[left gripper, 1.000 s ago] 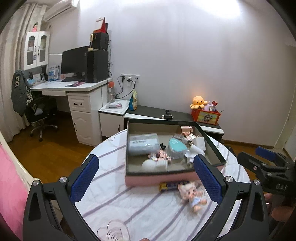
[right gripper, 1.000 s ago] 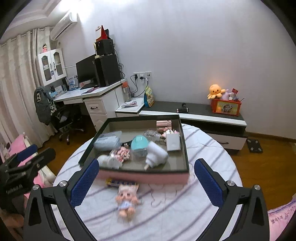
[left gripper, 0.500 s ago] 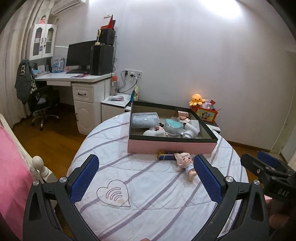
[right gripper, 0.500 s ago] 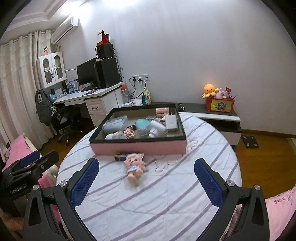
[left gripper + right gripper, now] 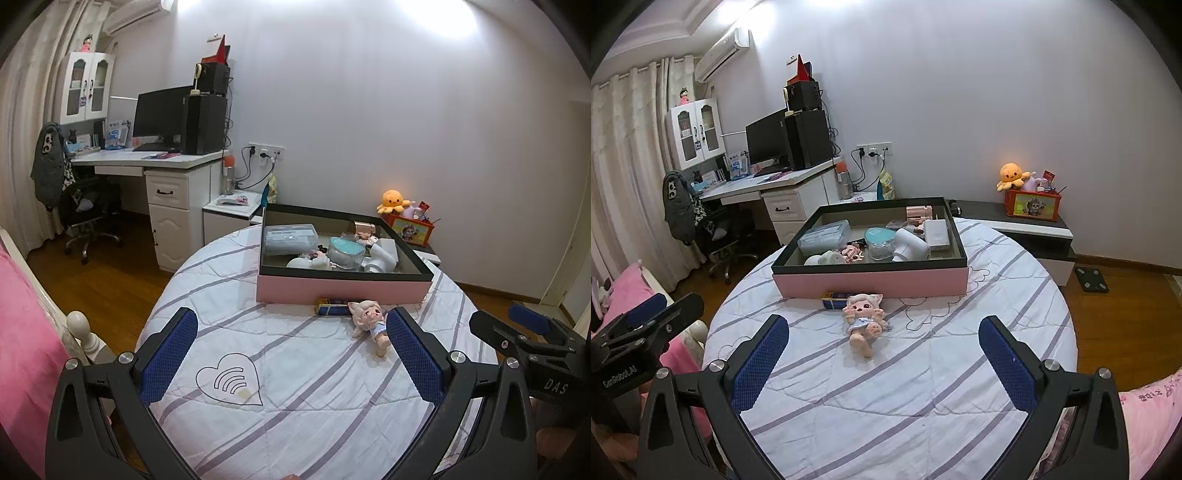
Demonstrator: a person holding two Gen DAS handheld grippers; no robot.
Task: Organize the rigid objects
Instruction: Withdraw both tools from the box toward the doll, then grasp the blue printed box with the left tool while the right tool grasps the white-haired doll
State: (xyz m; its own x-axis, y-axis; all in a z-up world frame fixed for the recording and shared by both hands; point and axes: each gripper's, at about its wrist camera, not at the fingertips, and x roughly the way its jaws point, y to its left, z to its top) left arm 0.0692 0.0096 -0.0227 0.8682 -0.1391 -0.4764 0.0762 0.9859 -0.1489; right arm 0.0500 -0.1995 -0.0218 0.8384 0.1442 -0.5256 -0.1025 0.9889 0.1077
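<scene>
Pink-walled box [image 5: 871,282] as landmark | doll [image 5: 863,319] and blue pack [image 5: 833,295] lie just before it | right gripper [image 5: 882,363] and left gripper [image 5: 291,363] both spread, empty | best pinch doll's torso, lift over box wall

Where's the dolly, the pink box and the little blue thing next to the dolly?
Doll [image 5: 863,317], right wrist view, on its belly.
Pink box [image 5: 871,283], right wrist view, on its front wall.
Blue thing [image 5: 833,303], right wrist view, on its side.
</scene>
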